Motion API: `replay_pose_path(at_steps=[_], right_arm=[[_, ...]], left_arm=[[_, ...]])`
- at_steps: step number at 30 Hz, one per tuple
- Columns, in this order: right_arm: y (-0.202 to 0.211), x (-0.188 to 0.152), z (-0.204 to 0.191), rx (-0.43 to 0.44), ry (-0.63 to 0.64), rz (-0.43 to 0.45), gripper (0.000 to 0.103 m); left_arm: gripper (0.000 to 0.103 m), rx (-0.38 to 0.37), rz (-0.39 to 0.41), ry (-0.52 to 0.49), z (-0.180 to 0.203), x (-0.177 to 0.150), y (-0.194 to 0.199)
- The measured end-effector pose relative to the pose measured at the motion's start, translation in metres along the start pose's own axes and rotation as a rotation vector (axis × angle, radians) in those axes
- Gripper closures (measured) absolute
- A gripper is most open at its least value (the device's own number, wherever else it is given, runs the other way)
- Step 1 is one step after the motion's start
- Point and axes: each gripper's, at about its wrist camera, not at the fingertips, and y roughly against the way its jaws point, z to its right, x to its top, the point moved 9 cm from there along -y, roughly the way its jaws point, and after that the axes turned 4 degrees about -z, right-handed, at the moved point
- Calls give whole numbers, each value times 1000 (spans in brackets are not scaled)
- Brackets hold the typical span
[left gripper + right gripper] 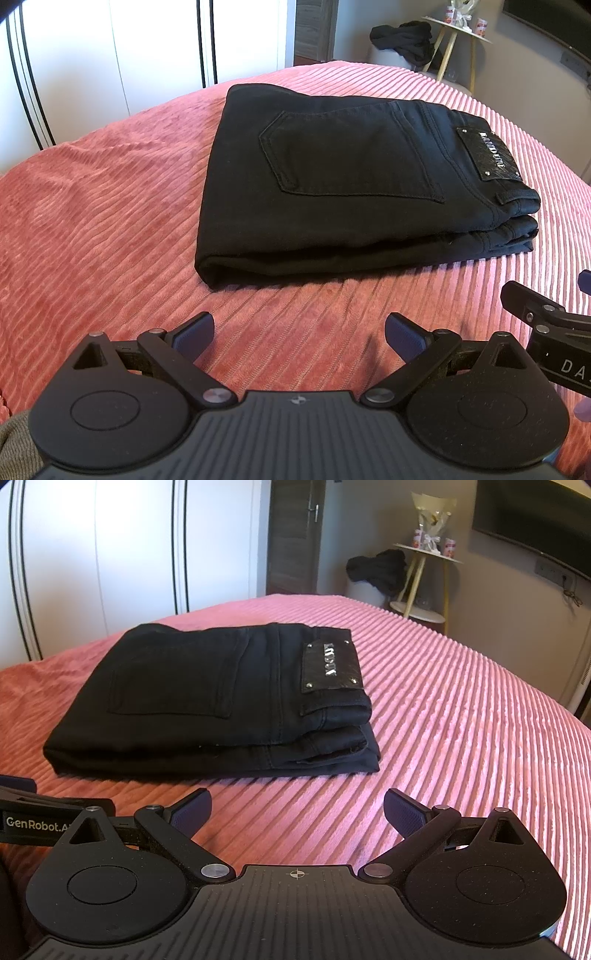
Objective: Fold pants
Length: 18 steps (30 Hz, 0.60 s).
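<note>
Black pants [343, 184] lie folded into a compact stack on the pink ribbed bedspread [110, 221], back pocket and leather waistband patch [489, 155] facing up. In the right wrist view the same pants [207, 701] sit ahead and slightly left, the patch [330, 668] on top. My left gripper [299, 338] hovers open over the bedspread just short of the stack's near edge, nothing between its fingers. My right gripper [297, 812] is open too, empty, a little back from the stack. Each gripper shows at the edge of the other's view: the right one [546, 317], the left one [40, 812].
White wardrobe doors [110, 48] stand behind the bed. A small round side table [428, 561] with jars and a wrapped bouquet stands at the far right, beside a dark garment [376, 568] heaped on a pale stool. A wall-mounted screen [535, 520] hangs at the upper right.
</note>
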Motion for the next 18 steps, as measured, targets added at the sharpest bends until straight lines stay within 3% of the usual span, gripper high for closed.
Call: replay_pose_path(at_steps=[18], right_arm=[[0, 0, -1, -2, 4, 1, 1]], left_arm=[[4, -3, 1, 1, 1, -1, 0]])
